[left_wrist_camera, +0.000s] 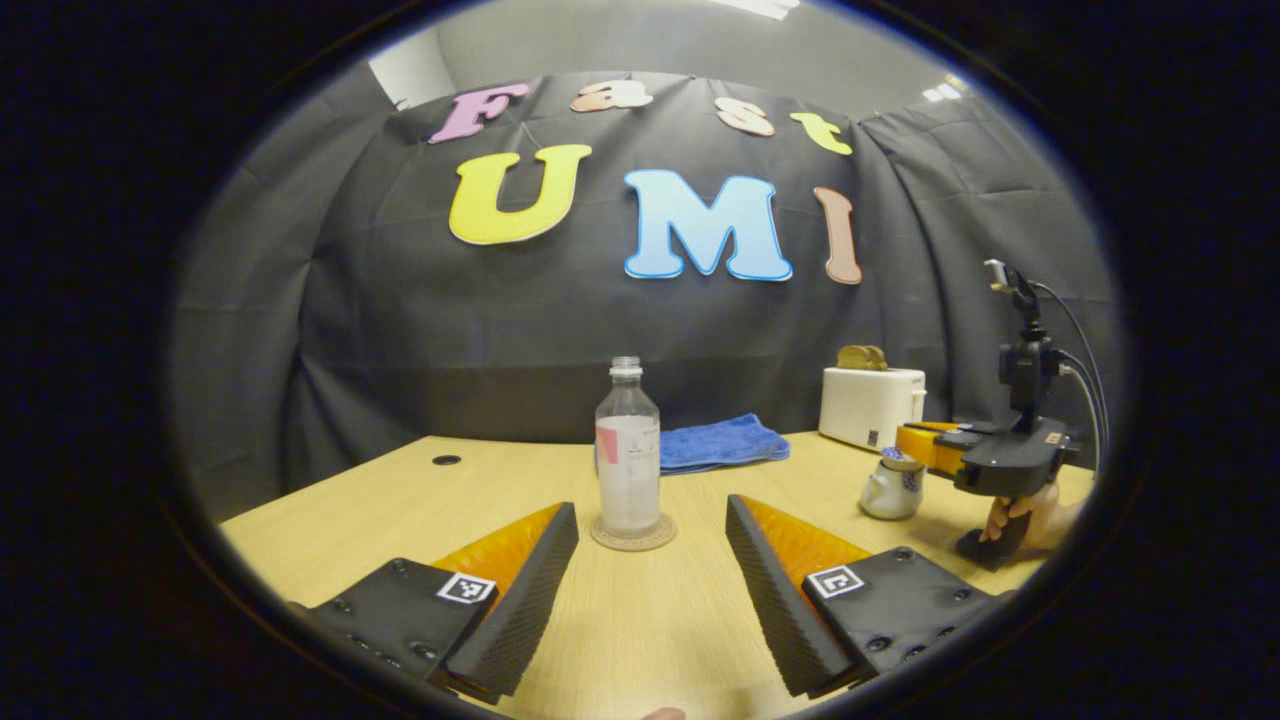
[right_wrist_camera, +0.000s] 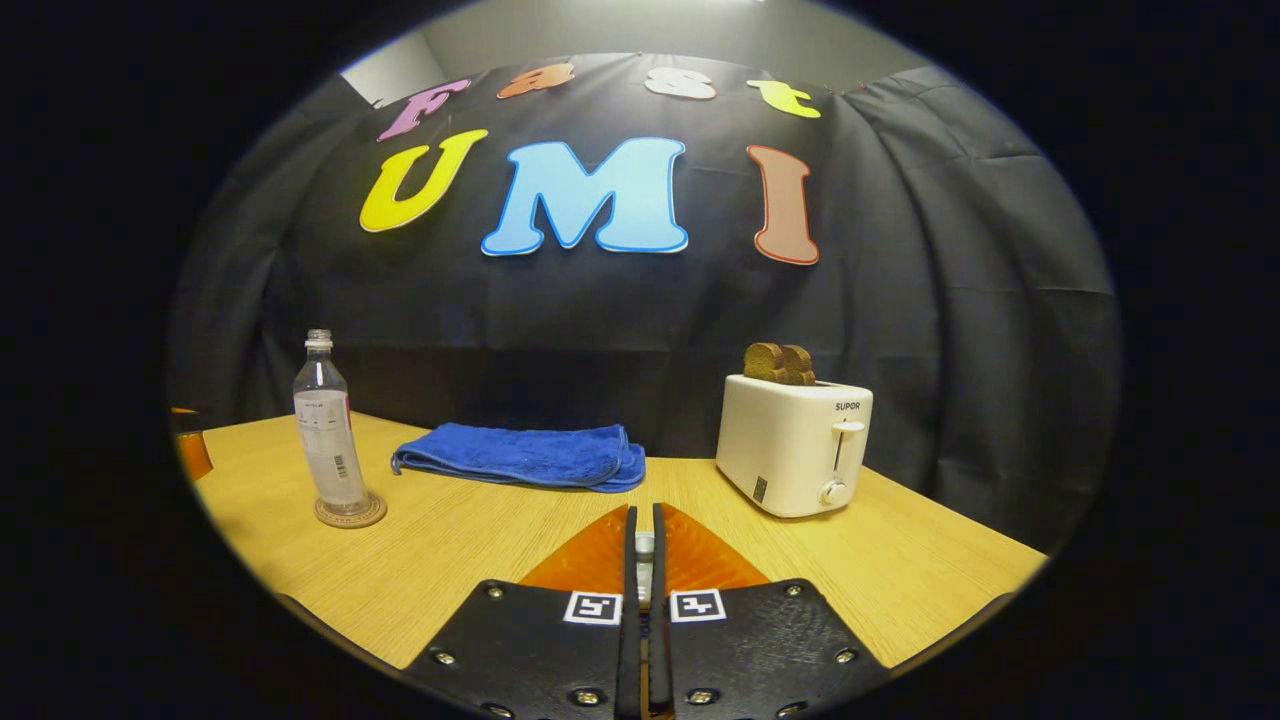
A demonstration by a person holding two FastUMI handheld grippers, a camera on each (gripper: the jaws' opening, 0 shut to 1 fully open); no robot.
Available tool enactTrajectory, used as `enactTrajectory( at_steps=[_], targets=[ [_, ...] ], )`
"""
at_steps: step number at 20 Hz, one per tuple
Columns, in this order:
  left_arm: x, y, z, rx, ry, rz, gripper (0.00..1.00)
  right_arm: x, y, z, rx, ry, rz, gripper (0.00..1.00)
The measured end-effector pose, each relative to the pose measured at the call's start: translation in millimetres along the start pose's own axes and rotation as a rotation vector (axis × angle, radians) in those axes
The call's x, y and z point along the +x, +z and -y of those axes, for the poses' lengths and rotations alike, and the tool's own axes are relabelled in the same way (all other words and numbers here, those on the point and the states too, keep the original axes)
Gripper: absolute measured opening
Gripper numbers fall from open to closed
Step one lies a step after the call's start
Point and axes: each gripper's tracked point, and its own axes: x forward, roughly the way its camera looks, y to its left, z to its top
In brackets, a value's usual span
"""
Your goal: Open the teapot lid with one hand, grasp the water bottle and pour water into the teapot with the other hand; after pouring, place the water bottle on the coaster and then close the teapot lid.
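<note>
We see one clear plastic water bottle (left_wrist_camera: 627, 450) standing upright on a single round, woven-looking coaster (left_wrist_camera: 632, 533) on the pale wood-grain bench (left_wrist_camera: 400, 490); its cap is off and its label wraps the middle. The left tool (left_wrist_camera: 650, 590) hovers low in front of it with its two ribbed, wedge-shaped fingers spread wide, touching nothing, the bottle between them but farther back.

To the right stands one small, rounded ceramic teapot (left_wrist_camera: 891, 488) with a glossy glaze and its lid (left_wrist_camera: 902, 461) on top. The right tool (left_wrist_camera: 925, 440) reaches to that lid, held by a hand (left_wrist_camera: 1030, 515). In the right gripper view its fingers are pressed nearly together with a small pale thing caught in the narrow slit between them; we cannot tell whether that is the lid's knob.

Behind lie one folded blue terry towel (right_wrist_camera: 520, 456) and one smooth white boxy toaster (right_wrist_camera: 795, 443) holding two brown slices of toast (right_wrist_camera: 779, 363).
</note>
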Motion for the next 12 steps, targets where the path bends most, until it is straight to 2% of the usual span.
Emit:
enactTrajectory(
  at_steps=[4, 5, 7, 8, 10, 12],
  targets=[
    [-3, -3, 4, -0.009, -0.008, -0.009, 1.0, 0, -4, -3, -0.018, 0.009, -0.018, 0.06],
    [-3, -2, 4, -0.002, -0.006, -0.008, 1.0, -1, -4, -2, -0.029, 0.007, -0.018, 0.1],
    [-8, 2, 5, 0.011, -0.004, 0.0, 1.0, -7, 8, -1, -0.051, -0.002, 0.013, 0.29],
    [-11, 5, 6, 0.015, -0.005, 0.006, 1.0, -13, 15, 0, -0.053, -0.009, 0.028, 0.42],
    [-16, 10, 12, 0.024, -0.007, 0.019, 1.0, -34, 24, -9, -0.047, 0.013, 0.033, 0.44],
    [-22, 15, 21, 0.024, -0.01, 0.039, 1.0, -71, 23, -25, -0.016, 0.05, 0.016, 0.58]
  ],
)
